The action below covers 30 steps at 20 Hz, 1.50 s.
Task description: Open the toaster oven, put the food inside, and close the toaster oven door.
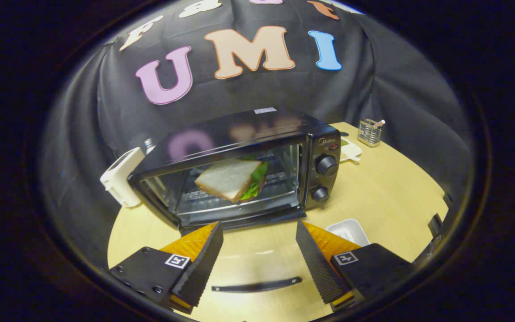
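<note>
Gripper view: sandwich (230, 179) inside toaster oven (239, 165)

Light falls from above onto my counter (387, 192) — bright, even, soft-shadowed. The toaster oven (239, 170) top mirrors the wall with a dull sheen. Fisheye bends the frame's edges — my tongs (259, 250), spread apart, look sharp.

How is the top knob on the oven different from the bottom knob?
The top knob looks bigger than the bottom knob. The top knob sits just under a small red mark on the oven; the bottom knob sits near the oven's base. Both are round, black and on the same side panel. The gripper is open, empty, before the oven.
</note>
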Tool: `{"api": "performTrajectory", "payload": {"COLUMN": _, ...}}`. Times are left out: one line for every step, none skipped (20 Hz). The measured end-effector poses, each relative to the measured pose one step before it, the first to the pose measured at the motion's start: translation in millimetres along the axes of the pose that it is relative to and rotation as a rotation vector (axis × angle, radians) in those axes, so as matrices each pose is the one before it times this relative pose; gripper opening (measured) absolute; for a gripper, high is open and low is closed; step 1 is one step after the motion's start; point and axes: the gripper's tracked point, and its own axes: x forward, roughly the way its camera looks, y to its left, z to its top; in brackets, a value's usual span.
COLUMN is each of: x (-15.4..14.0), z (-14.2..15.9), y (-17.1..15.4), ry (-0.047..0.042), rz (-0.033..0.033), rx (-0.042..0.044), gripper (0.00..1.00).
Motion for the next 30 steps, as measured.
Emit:
{"api": "performTrajectory", "payload": {"x": -11.78, "z": -5.6, "y": -0.34, "ry": 0.0123, "rz": 0.00642, "rx": -0.00717, "gripper": 1.0}}
{"api": "performTrajectory", "payload": {"x": -12.26, "z": -8.61, "y": -1.01, "ry": 0.01772, "rz": 0.00417, "rx": -0.00975, "gripper": 1.0}}
{"api": "performTrajectory", "payload": {"x": -10.35, "z": -8.41, "y": -1.5, "ry": 0.01522, "rz": 0.00052, "rx": -0.00702, "gripper": 1.0}}
{"api": "performTrajectory", "payload": {"x": -8.67, "z": -9.8, "y": -2.69, "ry": 0.018, "rz": 0.00017, "rx": -0.00406, "gripper": 1.0}}
{"api": "performTrajectory", "payload": {"x": -8.51, "z": -11.5, "y": -0.52, "ry": 0.02463, "rz": 0.00283, "rx": -0.00077, "gripper": 1.0}}
{"api": "performTrajectory", "payload": {"x": -6.26, "z": -11.34, "y": -1.01, "ry": 0.02354, "rz": 0.00516, "rx": -0.00129, "gripper": 1.0}}
{"api": "performTrajectory", "payload": {"x": -4.8, "z": -9.73, "y": 0.02, "ry": 0.01703, "rz": 0.00681, "rx": -0.0047, "gripper": 1.0}}
{"api": "performTrajectory", "payload": {"x": -3.91, "z": -8.21, "y": -1.02, "ry": 0.01314, "rz": 0.00522, "rx": -0.01088, "gripper": 1.0}}
{"api": "performTrajectory", "payload": {"x": -2.36, "z": -7.2, "y": -0.88, "ry": 0.01314, "rz": 0.00552, "rx": -0.01467, "gripper": 1.0}}
{"api": "performTrajectory", "payload": {"x": 0.38, "z": -7.61, "y": 0.45, "ry": 0.01, "rz": 0.00699, "rx": -0.01514, "gripper": 1.0}}
{"api": "performTrajectory", "payload": {"x": 0.71, "z": -6.98, "y": 1.93, "ry": 0.01017, "rz": 0.00829, "rx": -0.01218, "gripper": 1.0}}
{"api": "performTrajectory", "payload": {"x": 1.89, "z": -5.99, "y": 2.07, "ry": 0.00866, "rz": 0.00437, "rx": -0.0107, "gripper": 1.0}}
{"api": "performTrajectory", "payload": {"x": 3.29, "z": -6.12, "y": 1.26, "ry": 0.0066, "rz": 0.00037, "rx": -0.01019, "gripper": 1.0}}
{"api": "performTrajectory", "payload": {"x": 5.31, "z": -4.65, "y": 1.19, "ry": 0.00533, "rz": -0.00664, "rx": -0.00583, "gripper": 1.0}}
{"api": "performTrajectory", "payload": {"x": 5.44, "z": -4.48, "y": 0.3, "ry": 0.00197, "rz": -0.01297, "rx": -0.00002, "gripper": 1.0}}
{"api": "performTrajectory", "payload": {"x": 5.74, "z": -3.61, "y": 0.95, "ry": 0.00342, "rz": -0.01159, "rx": 0.00453, "gripper": 1.0}}
{"api": "performTrajectory", "payload": {"x": 6.16, "z": -2.98, "y": 2.94, "ry": 0.00228, "rz": -0.0074, "rx": 0.00266, "gripper": 1.0}}
{"api": "performTrajectory", "payload": {"x": 5.65, "z": -1.65, "y": 1.91, "ry": 0.00109, "rz": -0.00775, "rx": -0.00162, "gripper": 1.0}}
{"api": "performTrajectory", "payload": {"x": 5.9, "z": -0.83, "y": 2.1, "ry": 0.00095, "rz": -0.00739, "rx": -0.00454, "gripper": 1.0}}
{"api": "performTrajectory", "payload": {"x": 5.65, "z": 0.22, "y": 3.53, "ry": 0.00334, "rz": -0.00049, "rx": -0.00889, "gripper": 1.0}}
{"api": "performTrajectory", "payload": {"x": 4.77, "z": -1.62, "y": 2.74, "ry": 0.01127, "rz": -0.00055, "rx": -0.0103, "gripper": 1.0}}
{"api": "performTrajectory", "payload": {"x": 4.76, "z": 0.87, "y": 2.21, "ry": 0.00518, "rz": -0.00271, "rx": -0.00616, "gripper": 1.0}}
{"api": "performTrajectory", "payload": {"x": 4.18, "z": 0.51, "y": 2.17, "ry": 0.00372, "rz": -0.00021, "rx": -0.0016, "gripper": 1.0}}
{"api": "performTrajectory", "payload": {"x": 3.18, "z": 1.37, "y": 1.17, "ry": 0.00298, "rz": -0.00218, "rx": 0.00127, "gripper": 1.0}}
{"api": "performTrajectory", "payload": {"x": 3.77, "z": 0.64, "y": 1.01, "ry": 0.00242, "rz": -0.00361, "rx": 0.00195, "gripper": 1.0}}
{"api": "performTrajectory", "payload": {"x": 3.73, "z": 0.61, "y": -0.05, "ry": 0.00682, "rz": -0.0044, "rx": -0.00098, "gripper": 1.0}}
{"api": "performTrajectory", "payload": {"x": 0.68, "z": -1.43, "y": 1.72, "ry": 0.01199, "rz": 0.00282, "rx": -0.0036, "gripper": 1.0}}
{"api": "performTrajectory", "payload": {"x": 1.73, "z": 1.18, "y": 0.09, "ry": 0.00915, "rz": 0.00137, "rx": -0.00084, "gripper": 1.0}}
{"api": "performTrajectory", "payload": {"x": -0.23, "z": 1.73, "y": 1.19, "ry": 0.00122, "rz": 0.00477, "rx": 0.00157, "gripper": 1.0}}
{"api": "performTrajectory", "payload": {"x": 1.59, "z": 3.8, "y": 1.52, "ry": -0.00115, "rz": 0.0074, "rx": -0.00028, "gripper": 1.0}}
